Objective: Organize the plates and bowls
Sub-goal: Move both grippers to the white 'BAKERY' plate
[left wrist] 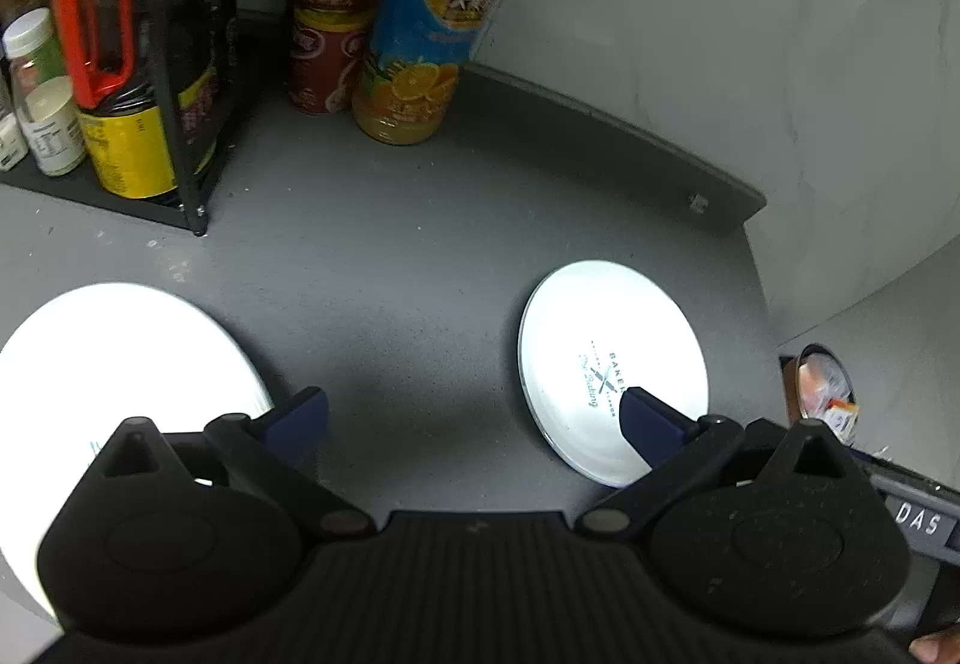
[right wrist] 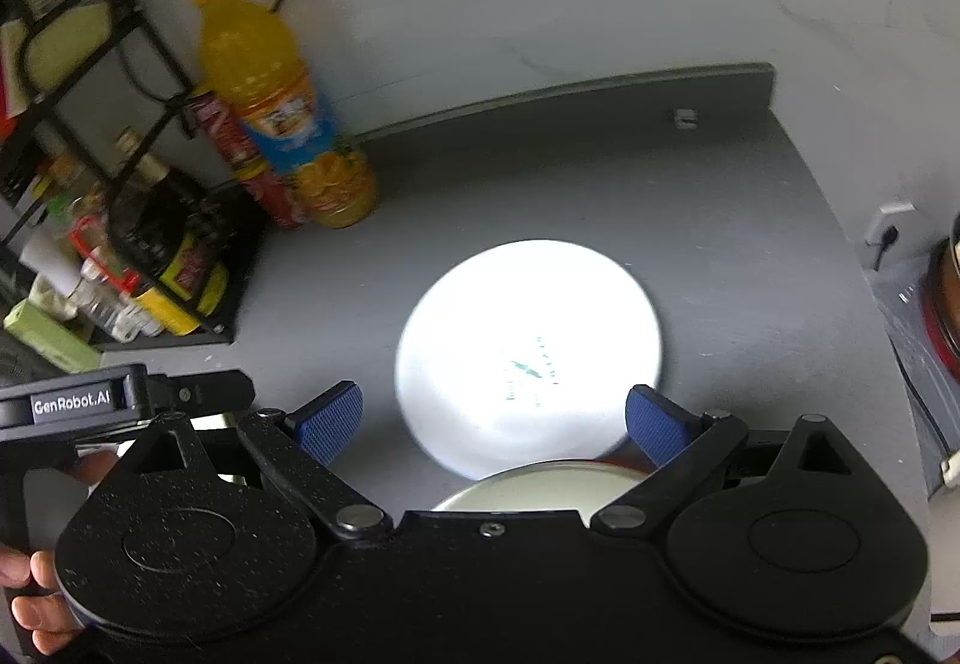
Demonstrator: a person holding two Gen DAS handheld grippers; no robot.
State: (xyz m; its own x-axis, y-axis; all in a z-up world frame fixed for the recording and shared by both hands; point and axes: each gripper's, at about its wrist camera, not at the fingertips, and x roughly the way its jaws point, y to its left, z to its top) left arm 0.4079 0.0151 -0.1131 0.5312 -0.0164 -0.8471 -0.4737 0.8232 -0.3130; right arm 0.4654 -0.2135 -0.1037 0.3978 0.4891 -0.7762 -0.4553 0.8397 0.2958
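On the grey counter (left wrist: 390,268), two white plates are lying flat and well apart: a printed plate (left wrist: 612,364) to the right and a larger plate (left wrist: 120,358) at the left edge, with the left gripper (left wrist: 474,418) hovering between them, its blue fingers spread wide and holding nothing. The right gripper (right wrist: 495,415) is also gaping empty over the printed plate, while an orange juice bottle (left wrist: 432,33) is standing by the wall beside a black rack (left wrist: 180,123).
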